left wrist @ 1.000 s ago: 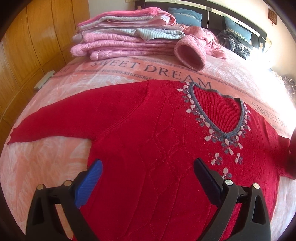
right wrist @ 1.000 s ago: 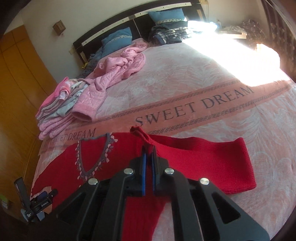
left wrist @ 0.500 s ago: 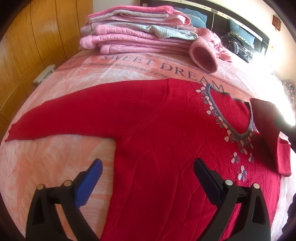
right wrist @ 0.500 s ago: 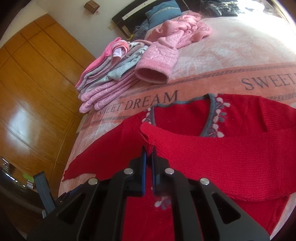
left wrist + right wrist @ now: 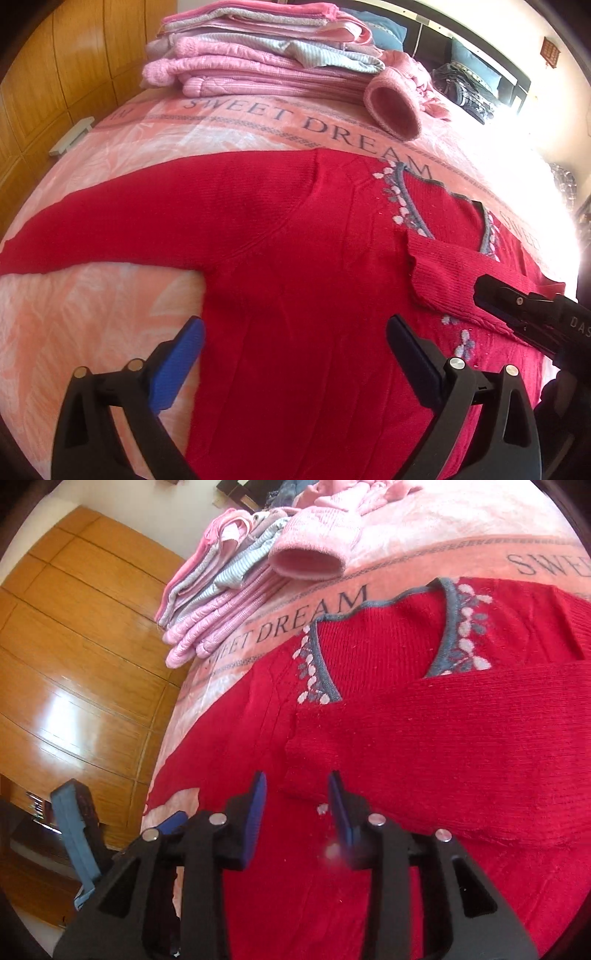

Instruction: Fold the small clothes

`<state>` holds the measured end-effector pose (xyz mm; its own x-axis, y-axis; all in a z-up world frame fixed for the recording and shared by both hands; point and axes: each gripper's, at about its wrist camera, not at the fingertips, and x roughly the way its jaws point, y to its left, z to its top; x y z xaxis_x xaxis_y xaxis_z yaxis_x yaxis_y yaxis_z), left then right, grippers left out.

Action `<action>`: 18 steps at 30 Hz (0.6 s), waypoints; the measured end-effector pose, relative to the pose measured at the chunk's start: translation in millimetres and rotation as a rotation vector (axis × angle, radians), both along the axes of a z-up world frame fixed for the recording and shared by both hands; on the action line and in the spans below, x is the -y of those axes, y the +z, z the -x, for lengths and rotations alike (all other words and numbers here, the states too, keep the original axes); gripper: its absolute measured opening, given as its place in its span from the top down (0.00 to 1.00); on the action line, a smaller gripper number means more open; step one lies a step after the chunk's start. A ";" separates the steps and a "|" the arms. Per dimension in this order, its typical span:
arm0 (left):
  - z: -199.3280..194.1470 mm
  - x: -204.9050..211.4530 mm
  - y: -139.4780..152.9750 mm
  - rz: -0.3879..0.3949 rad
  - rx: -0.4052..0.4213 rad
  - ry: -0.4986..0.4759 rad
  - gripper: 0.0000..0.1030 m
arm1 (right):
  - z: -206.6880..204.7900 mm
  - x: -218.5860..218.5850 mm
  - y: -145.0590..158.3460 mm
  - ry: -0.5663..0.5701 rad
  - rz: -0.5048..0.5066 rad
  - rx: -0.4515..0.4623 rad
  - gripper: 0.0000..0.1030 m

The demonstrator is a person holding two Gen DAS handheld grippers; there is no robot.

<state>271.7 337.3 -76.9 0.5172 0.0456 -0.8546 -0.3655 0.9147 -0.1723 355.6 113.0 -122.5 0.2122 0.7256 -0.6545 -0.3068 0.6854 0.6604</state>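
- A red knitted sweater with a grey V-neck trim is laid flat on the pink bedspread printed "SWEET DREAM".
- One sleeve is seen folded across the chest; the other is stretched out sideways.
- The left gripper is held wide apart above the sweater's body, with nothing gripped.
- The right gripper is parted just beside the folded sleeve's cuff, which is released.
- A stack of folded pink and grey clothes is placed beyond the sweater.
- The sweater's hem is cut off from view.
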 end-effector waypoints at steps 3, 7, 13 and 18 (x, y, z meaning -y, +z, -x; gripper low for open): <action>-14.5 22.0 -2.4 0.056 0.010 -0.045 0.04 | 5.1 32.4 12.9 -0.016 0.071 0.059 0.66; -34.4 47.2 -10.6 0.097 0.004 -0.069 0.04 | 13.7 80.1 19.0 -0.043 0.107 0.078 0.66; -55.2 69.9 -21.0 0.132 0.001 -0.104 0.11 | 29.0 137.0 19.6 -0.065 0.143 0.102 0.66; -68.2 83.0 -24.8 0.129 0.014 -0.143 0.21 | 39.7 168.3 16.9 -0.074 0.162 0.121 0.64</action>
